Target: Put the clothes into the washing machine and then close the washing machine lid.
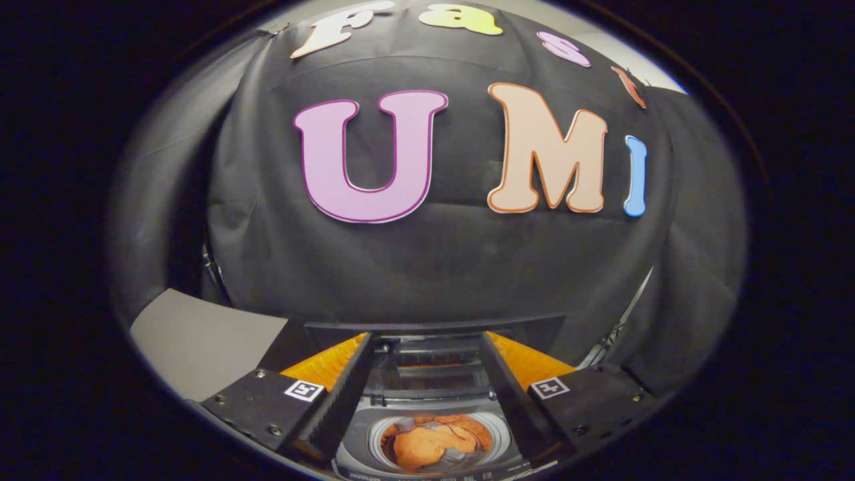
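— Where do the clothes [427, 446] lie from the gripper [427, 374]?

— Below and between the jaws. The orange bundle sits down in the round drum of the washing machine [427, 467], so the loading step looks done.

— And the lid [431, 371]?

— It stands raised at the back of the opening, just beyond the fingertips [491, 344]. Its long edge runs crosswise, square to the line of the two fingers. That is the relation the next move turns on: the gripper likely has to reach forward past the drum, get onto that top edge and bring it down toward the camera.

— How do the jaws stand?

— Wide apart, with nothing between them and nothing touching either finger. The gap frames the whole drum mouth.

— Any trouble ahead?

— The lid is see-through and its edge is hard to read against the dark cloth wall [427, 267]. Whether the fingertips are level with that edge cannot be told.
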`<state>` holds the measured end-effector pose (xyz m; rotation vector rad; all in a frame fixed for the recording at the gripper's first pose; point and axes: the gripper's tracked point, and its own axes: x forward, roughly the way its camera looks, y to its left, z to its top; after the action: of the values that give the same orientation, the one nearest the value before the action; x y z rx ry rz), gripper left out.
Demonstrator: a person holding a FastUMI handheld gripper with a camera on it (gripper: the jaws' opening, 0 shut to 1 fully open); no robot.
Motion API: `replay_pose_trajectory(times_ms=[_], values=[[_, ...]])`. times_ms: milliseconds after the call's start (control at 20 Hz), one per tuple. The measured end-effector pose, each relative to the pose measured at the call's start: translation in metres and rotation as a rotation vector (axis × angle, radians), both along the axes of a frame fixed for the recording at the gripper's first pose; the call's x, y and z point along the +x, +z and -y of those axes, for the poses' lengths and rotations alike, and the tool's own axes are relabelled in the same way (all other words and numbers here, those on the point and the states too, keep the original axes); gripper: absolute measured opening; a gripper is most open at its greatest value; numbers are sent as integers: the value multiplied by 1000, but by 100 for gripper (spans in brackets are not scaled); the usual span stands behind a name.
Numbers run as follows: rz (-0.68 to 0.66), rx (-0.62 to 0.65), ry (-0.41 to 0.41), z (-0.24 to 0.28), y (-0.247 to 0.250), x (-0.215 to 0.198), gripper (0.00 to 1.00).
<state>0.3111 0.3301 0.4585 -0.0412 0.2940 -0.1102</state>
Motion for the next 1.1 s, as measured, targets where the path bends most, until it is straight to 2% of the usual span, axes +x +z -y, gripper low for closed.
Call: replay_pose_trajectory(times_ms=[350, 700, 1100], values=[[0, -20, 4, -12, -13, 59, 97], [-52, -131, -23, -7, -47, 88, 97], [-68, -26, -23, -15, -55, 93, 94]])
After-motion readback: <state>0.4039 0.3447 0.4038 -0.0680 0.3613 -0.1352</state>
